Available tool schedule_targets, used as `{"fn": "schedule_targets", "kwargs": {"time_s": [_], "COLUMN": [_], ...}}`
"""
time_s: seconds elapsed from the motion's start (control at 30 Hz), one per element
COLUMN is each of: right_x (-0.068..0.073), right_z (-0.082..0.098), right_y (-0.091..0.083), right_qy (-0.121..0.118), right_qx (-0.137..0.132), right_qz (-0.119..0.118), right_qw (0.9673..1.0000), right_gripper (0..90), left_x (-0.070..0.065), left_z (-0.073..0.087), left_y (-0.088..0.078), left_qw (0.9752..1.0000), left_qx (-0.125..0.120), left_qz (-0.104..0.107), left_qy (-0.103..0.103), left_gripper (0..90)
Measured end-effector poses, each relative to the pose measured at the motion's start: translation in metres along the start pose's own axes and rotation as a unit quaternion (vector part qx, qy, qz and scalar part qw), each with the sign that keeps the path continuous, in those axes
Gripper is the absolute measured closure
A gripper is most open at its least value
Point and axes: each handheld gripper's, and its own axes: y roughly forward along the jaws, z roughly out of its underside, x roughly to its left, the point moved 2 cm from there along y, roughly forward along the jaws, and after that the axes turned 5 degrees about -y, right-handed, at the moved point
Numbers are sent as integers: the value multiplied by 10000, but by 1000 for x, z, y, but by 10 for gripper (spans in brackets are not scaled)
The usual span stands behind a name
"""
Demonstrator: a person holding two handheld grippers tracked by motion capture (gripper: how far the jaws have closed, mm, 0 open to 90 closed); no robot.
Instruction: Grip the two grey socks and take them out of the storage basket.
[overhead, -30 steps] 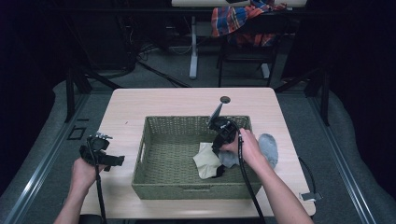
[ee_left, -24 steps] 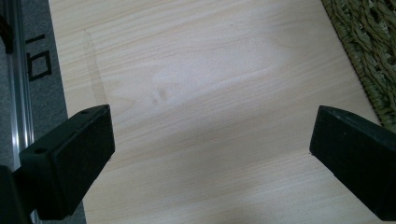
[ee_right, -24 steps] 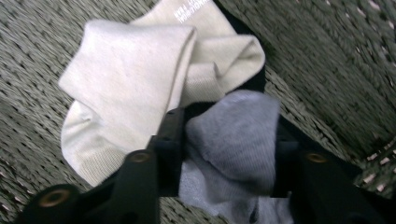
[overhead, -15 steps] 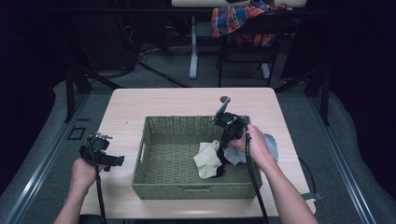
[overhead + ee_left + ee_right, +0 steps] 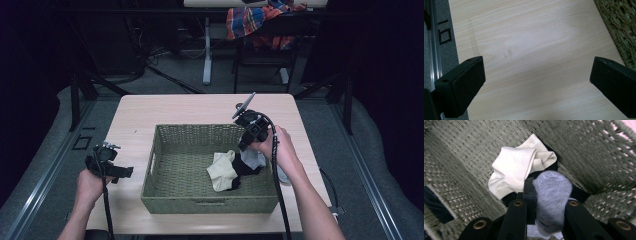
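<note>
My right hand-held gripper (image 5: 544,202) is clamped on a grey sock (image 5: 551,197), held over the right side of the wicker basket (image 5: 165,195). Beneath it lie a cream sock (image 5: 511,170) and a black sock (image 5: 245,167). My left hand-held gripper (image 5: 536,80), jaws wide apart, hovers above the bare tabletop (image 5: 529,40) left of the basket.

Knitted grey sock (image 5: 552,195), rough woven wicker basket (image 5: 165,150), smooth matt wood table (image 5: 529,45).
</note>
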Motion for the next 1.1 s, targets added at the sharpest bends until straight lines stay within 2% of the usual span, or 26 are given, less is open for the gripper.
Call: {"fn": "schedule_targets", "kwargs": {"time_s": [0.23, 0.4, 0.47, 0.67, 0.93, 1.1], "right_x": [9, 12, 13, 11, 11, 2], "right_z": [-1, -2, -1, 2, 9, 17], "right_y": [-23, -33, -35, -44, -63, -71], "right_qy": [-75, -156, -119, -108, -98, 20], "right_qx": [-245, -339, -391, -499, -688, -739], "right_qz": [15, 60, 48, 84, 167, 197], "right_qw": [9997, 9993, 9992, 9987, 9974, 9971], "right_gripper": [800, 800, 800, 801, 802, 802], "left_x": [-1, -1, -1, -1, -1, 0], "left_z": [0, 0, 0, 0, 0, 0], "left_y": [0, 0, 0, 1, 1, 0], "left_qw": [10000, 10000, 10000, 10000, 10000, 10000], "left_qx": [-2, -4, -4, -5, 12, 18], "left_qz": [20, 22, 23, 29, 45, 44], "left_qy": [12, -1, -2, -3, -3, -17], "left_gripper": [2, 2, 2, 2, 2, 2]}}
